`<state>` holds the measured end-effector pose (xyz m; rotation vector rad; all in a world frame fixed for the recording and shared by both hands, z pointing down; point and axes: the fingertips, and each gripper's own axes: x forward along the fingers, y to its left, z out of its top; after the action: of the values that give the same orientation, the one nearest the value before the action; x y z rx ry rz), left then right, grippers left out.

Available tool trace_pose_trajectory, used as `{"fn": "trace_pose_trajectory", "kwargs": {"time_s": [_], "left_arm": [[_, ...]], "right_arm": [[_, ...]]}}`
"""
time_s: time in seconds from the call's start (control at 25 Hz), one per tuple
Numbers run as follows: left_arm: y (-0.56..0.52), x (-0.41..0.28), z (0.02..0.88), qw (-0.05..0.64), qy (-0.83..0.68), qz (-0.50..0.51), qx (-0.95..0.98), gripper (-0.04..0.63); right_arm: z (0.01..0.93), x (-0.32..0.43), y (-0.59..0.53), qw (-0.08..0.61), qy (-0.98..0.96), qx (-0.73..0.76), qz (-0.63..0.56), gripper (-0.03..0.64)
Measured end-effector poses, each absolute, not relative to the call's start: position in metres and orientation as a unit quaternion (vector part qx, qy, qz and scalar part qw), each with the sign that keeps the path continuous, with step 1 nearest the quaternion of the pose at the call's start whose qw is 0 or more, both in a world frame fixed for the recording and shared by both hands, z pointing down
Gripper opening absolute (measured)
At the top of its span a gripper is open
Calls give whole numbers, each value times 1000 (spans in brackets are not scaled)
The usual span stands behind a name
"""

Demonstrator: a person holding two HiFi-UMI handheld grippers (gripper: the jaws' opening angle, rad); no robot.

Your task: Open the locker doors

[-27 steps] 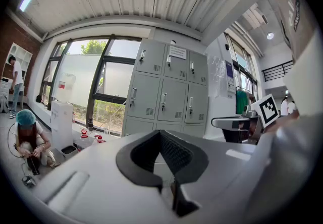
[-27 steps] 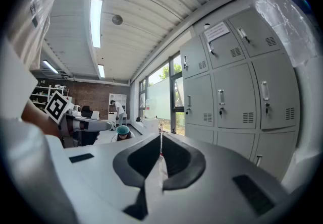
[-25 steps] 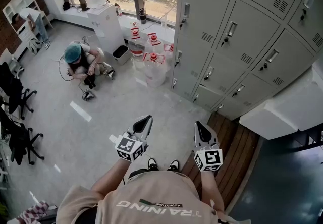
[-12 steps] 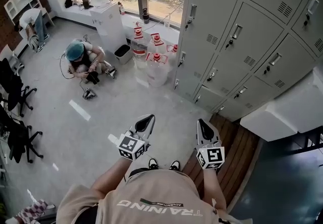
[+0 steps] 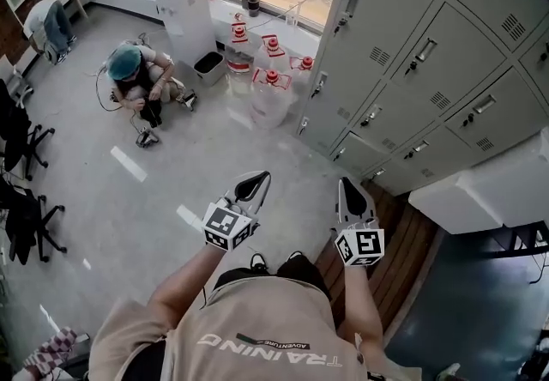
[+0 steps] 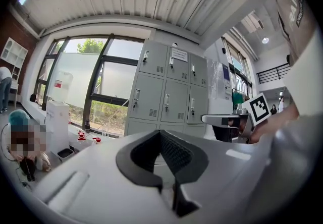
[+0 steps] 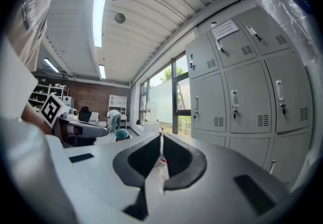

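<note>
- Standing shut, the locker doors (image 5: 403, 53) fill the head view from 12 to 3 o'clock, and none of them is touched by either tool.
- The left gripper (image 5: 254, 182) is held low in front of the person's body, pointed toward 12 o'clock and well apart from the lockers.
- In the left gripper view its jaws are seen closed tip to tip, with nothing between them; the grey lockers are seen beyond, slightly toward 1 o'clock.
- The right gripper (image 5: 346, 191) is held beside the left one, at its 3 o'clock, over the edge of a wooden floor strip (image 5: 403, 242).
- In the right gripper view its jaws are seen brought together, only a thin slit being left, and nothing is clamped; the lockers are seen at 2 to 3 o'clock.
- A cluster of water jugs (image 5: 270, 92) with red caps is set on the floor at the near end of the locker bank, at 12 o'clock from the grippers.
- A crouching person (image 5: 137, 92) in a teal cap is seen at 10 o'clock, well apart from the lockers.
- A white water dispenser (image 5: 184, 19) is placed against the window, at 11 o'clock.
</note>
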<state>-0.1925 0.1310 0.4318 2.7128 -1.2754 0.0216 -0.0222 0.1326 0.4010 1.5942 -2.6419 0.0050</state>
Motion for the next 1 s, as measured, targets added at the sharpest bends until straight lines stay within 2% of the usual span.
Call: {"fn": "trace_pose_trajectory", "kwargs": {"time_s": [0.32, 1.0], "left_arm": [[72, -176, 443, 84, -410, 17, 908, 6], [-119, -126, 464, 92, -431, 42, 897, 6]], "right_arm": [[416, -46, 71, 43, -871, 490, 7, 11], [477, -20, -137, 59, -885, 459, 45, 11]]}}
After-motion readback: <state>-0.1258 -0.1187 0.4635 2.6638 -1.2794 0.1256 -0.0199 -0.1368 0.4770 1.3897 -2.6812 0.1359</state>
